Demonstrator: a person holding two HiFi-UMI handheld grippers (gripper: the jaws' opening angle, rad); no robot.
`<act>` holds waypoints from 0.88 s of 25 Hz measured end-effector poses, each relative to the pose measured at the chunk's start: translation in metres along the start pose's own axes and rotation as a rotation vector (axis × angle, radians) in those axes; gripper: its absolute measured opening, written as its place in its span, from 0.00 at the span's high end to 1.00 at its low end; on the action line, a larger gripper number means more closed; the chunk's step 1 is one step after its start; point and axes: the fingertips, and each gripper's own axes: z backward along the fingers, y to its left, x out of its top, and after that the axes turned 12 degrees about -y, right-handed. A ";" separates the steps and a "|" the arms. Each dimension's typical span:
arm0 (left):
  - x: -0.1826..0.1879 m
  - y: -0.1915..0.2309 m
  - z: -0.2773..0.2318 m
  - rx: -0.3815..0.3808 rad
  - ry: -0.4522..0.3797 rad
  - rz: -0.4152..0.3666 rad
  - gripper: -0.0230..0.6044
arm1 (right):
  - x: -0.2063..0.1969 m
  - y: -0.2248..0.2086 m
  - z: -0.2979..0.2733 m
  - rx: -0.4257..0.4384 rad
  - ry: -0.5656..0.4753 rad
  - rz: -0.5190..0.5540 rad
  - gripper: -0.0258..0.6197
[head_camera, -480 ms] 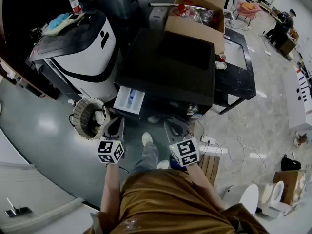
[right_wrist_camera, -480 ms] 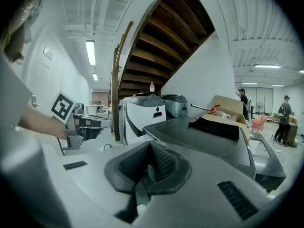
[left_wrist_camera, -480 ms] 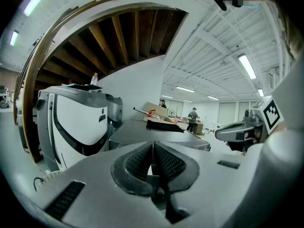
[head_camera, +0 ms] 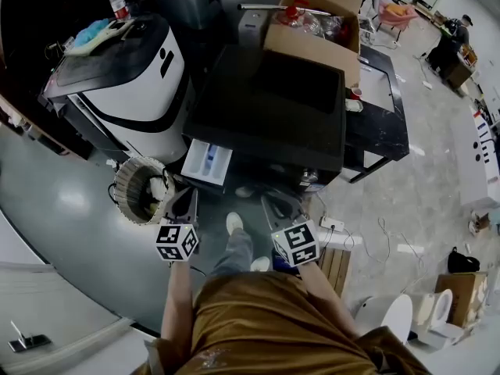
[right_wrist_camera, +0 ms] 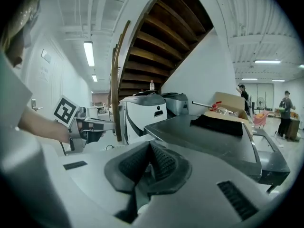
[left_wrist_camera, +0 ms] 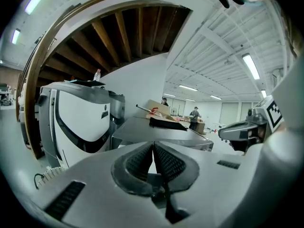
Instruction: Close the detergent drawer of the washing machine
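Head view showed the detergent drawer [head_camera: 207, 161] standing pulled out of the front of the dark-topped washing machine [head_camera: 266, 108], at the end nearest a white appliance [head_camera: 133, 76], with its pale tray exposed from above. The left gripper [head_camera: 186, 198] was held just short of the drawer and in line with it, which made it the likely tool for the push. The right gripper [head_camera: 275, 203] was held level beside it, apart from the machine and facing the middle of the front panel. Left gripper view showed that gripper's jaws pressed together with nothing between them, a suitable blunt face for pushing. The machine's top [left_wrist_camera: 156, 129] lay ahead, and the drawer itself was hidden below the gripper body. Right gripper view showed its jaws likewise closed on nothing, with the machine's top [right_wrist_camera: 204, 137] ahead and the left gripper [right_wrist_camera: 88, 127] off to the side. By this judgement the closing push had not begun, as neither gripper touched the drawer.
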 end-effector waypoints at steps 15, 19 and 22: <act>-0.044 0.022 -0.014 0.016 0.106 0.044 0.84 | -0.023 -0.009 -0.017 0.003 0.074 -0.042 0.94; -0.058 0.030 -0.019 0.025 0.143 0.045 0.84 | -0.028 -0.015 -0.022 -0.008 0.083 -0.072 0.94; -0.066 0.032 -0.023 0.025 0.160 0.050 0.84 | -0.033 -0.017 -0.027 -0.011 0.093 -0.085 0.94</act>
